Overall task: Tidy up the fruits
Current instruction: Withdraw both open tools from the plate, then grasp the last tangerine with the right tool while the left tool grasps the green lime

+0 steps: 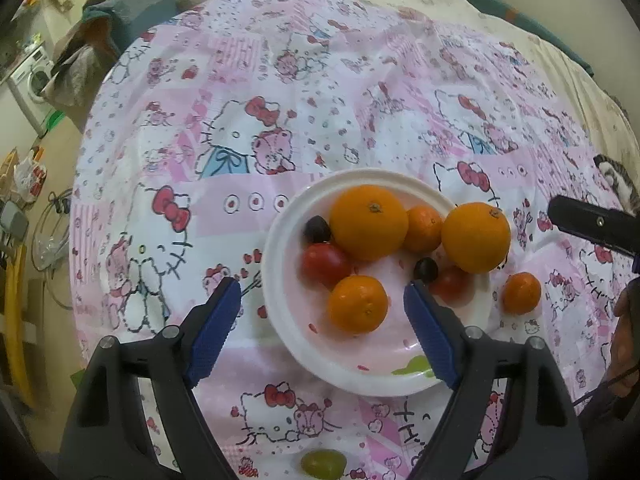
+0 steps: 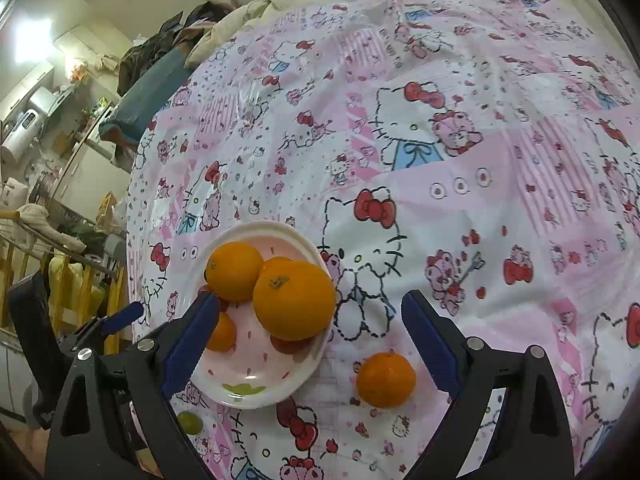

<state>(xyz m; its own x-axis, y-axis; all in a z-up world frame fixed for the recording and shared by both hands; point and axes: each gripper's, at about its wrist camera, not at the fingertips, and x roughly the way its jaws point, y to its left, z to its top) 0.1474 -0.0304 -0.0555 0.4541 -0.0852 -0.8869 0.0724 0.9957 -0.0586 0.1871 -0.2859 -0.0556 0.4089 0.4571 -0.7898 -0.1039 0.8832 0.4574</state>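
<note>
I held both claws, left [image 1: 322,308] and right [image 2: 310,320], wide open and empty above the plate [image 1: 276,280] of fruit; one mandarin [image 2: 385,379] lay beside it on open tablecloth [image 1: 320,100].

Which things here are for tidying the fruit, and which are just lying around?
For the job:
plate of fruit
small orange on the cloth
green grape on the cloth

Just lying around:
cartoon tablecloth
washing machine
clothes pile
</note>
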